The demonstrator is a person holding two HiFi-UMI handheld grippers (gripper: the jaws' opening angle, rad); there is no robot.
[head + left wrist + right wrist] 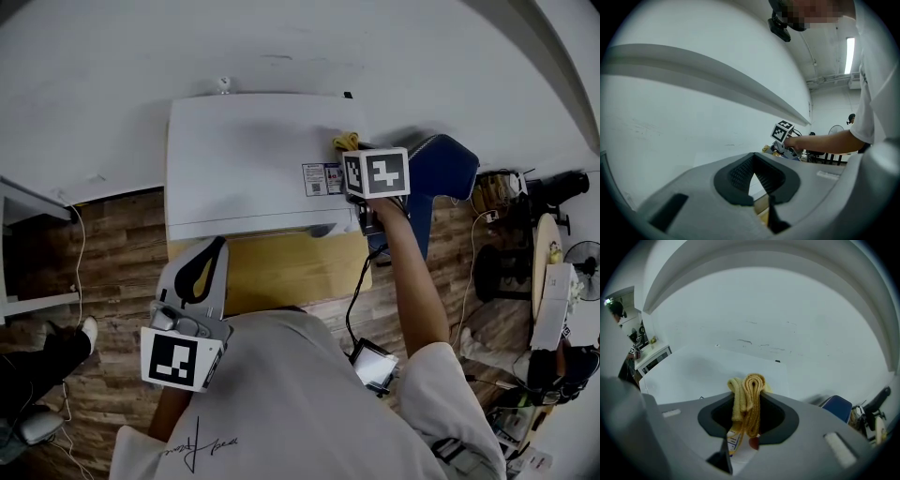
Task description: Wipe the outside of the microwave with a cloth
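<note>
The white microwave point(248, 159) stands on a wooden table point(291, 272) against the wall, seen from above. My right gripper point(353, 155) is over the top's right rear corner, shut on a folded yellow cloth point(345, 142). In the right gripper view the cloth point(749, 397) sticks up between the jaws of that gripper point(747, 408), with the microwave's white top point(712, 373) beyond. My left gripper point(204, 261) hangs back near my body, in front of the microwave. Its jaws meet at the tips with nothing between them point(757, 174).
A blue chair point(442, 167) stands right of the microwave. A black cable point(356, 300) runs down off the table to a small device point(373, 364). Stools, a fan point(586, 258) and clutter fill the far right. A white desk point(23, 202) is at the left.
</note>
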